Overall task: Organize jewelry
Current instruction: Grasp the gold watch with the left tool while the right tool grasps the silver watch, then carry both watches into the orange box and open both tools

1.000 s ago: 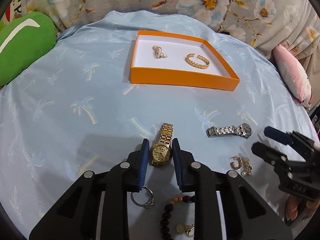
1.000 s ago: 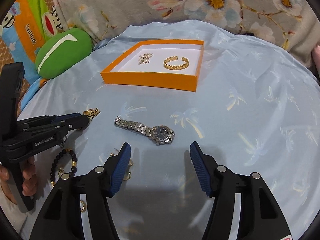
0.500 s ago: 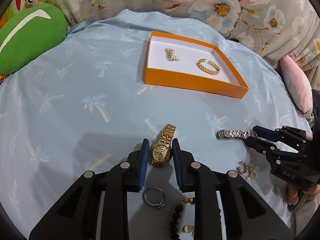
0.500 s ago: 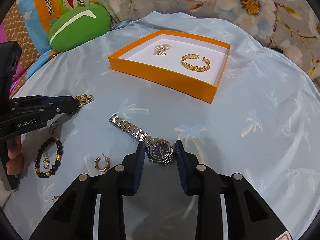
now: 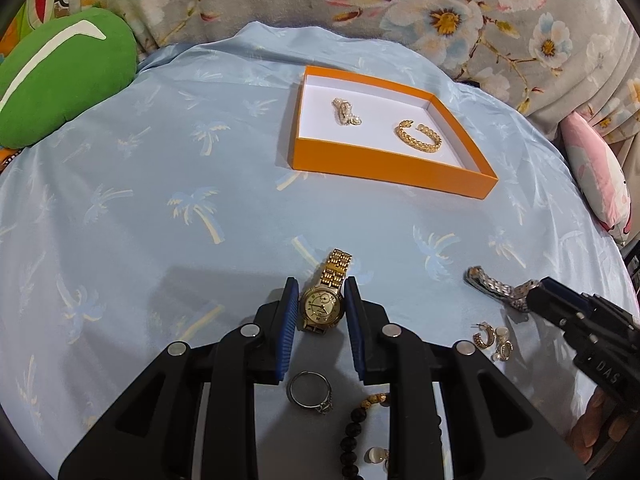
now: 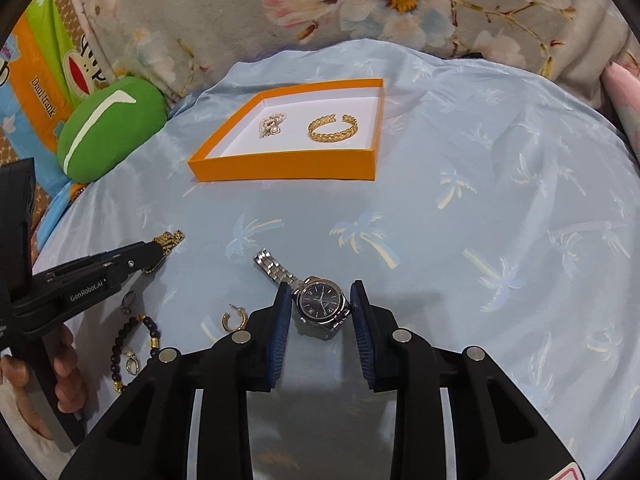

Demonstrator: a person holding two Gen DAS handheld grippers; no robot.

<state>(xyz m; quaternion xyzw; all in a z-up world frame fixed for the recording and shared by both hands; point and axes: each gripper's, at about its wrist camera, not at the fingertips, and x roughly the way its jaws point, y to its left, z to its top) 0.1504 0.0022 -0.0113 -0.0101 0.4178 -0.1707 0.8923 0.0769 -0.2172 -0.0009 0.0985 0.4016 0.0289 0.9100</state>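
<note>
Grippers both clamp watches near the pale-blue palm-print cloth's near edge: left gripper grasps the gold-faced metal-band watch, right gripper the silver dark-dialled steel watch

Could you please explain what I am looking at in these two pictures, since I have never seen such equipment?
There is no robot: a person holds a two-finger gripper in each hand, and each carries a wide-angle camera looking along its fingers. One picture comes from the left gripper, which is clamped on a gold watch. The other comes from the right gripper, clamped on a silver watch. Both watches are over a blue cloth printed with palm trees. Further off sits an orange box with a gold bangle and a pearl piece inside. Loose on the cloth are a ring, a bead bracelet and earrings.
</note>
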